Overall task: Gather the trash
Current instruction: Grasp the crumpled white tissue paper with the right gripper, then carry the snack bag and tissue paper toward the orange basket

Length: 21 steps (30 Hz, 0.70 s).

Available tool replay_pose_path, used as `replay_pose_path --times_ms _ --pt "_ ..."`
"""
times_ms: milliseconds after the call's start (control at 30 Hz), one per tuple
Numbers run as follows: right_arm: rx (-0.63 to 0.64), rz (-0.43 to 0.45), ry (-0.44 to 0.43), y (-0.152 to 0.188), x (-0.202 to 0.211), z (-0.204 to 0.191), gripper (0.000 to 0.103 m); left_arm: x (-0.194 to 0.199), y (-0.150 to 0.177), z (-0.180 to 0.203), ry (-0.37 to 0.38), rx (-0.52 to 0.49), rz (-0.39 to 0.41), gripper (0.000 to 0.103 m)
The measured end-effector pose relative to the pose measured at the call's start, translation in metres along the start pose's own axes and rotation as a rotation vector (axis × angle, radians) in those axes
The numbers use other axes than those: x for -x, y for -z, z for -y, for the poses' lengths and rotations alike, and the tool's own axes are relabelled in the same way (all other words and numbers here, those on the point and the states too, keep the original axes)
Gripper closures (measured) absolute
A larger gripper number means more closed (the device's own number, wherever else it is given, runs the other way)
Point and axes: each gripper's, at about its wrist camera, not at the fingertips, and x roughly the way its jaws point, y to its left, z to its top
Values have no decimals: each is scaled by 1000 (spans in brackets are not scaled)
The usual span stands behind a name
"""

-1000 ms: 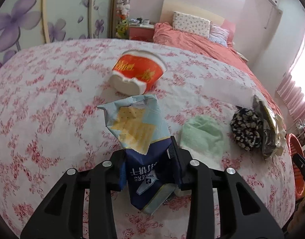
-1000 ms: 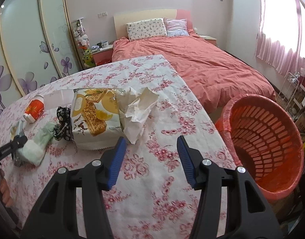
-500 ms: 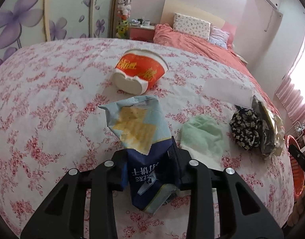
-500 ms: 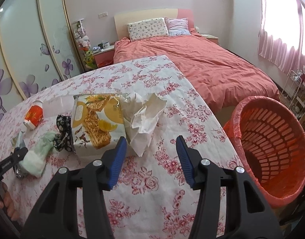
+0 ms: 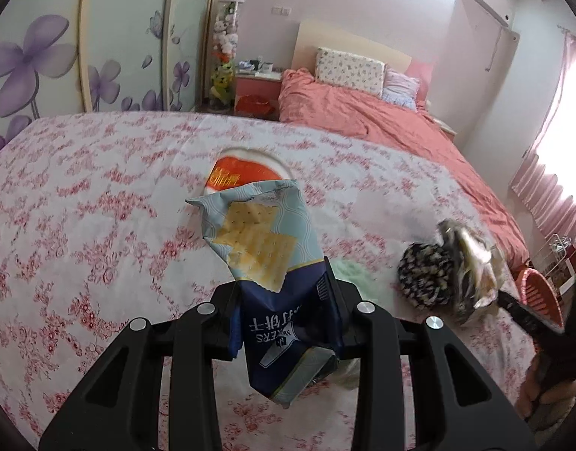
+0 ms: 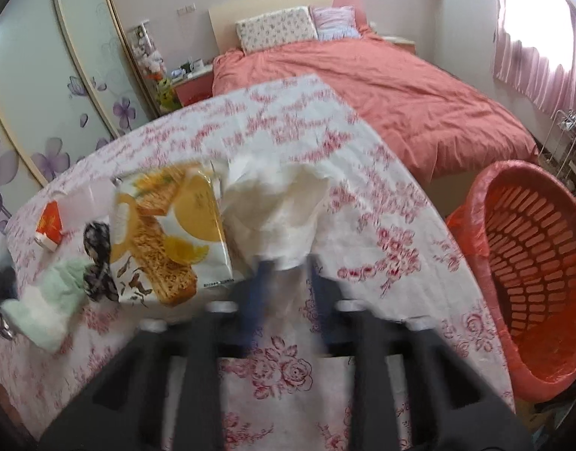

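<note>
The left gripper (image 5: 284, 300) stays clamped on the cracker bag (image 5: 265, 248) and has lifted it off the tablecloth (image 5: 81, 206); the bag now hangs in front of the red cup (image 5: 243, 173), which lay clear beyond it a second ago. Further right on the table lie the green cloth (image 6: 51, 308), the dark scrunchie (image 6: 96, 263) and the wafer pack (image 6: 167, 233), untouched. The right gripper (image 6: 284, 282) has moved in on the crumpled tissue (image 6: 280, 206), and its jaws are closing with the tissue's lower edge between them; blur hides whether the pads have gripped yet. At far right the orange bin (image 6: 532, 263) waits beside the table, so both hands look nearly ready to carry trash across.
</note>
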Motion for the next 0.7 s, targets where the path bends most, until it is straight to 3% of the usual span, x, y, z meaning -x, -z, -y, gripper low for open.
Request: replay_pose_path --times_ms 267,700 --pt "31 160 80 2 48 13 88 14 -8 20 46 -35 30 69" --pt "-17 196 79 8 82 42 88 39 -14 60 119 -113 72 69"
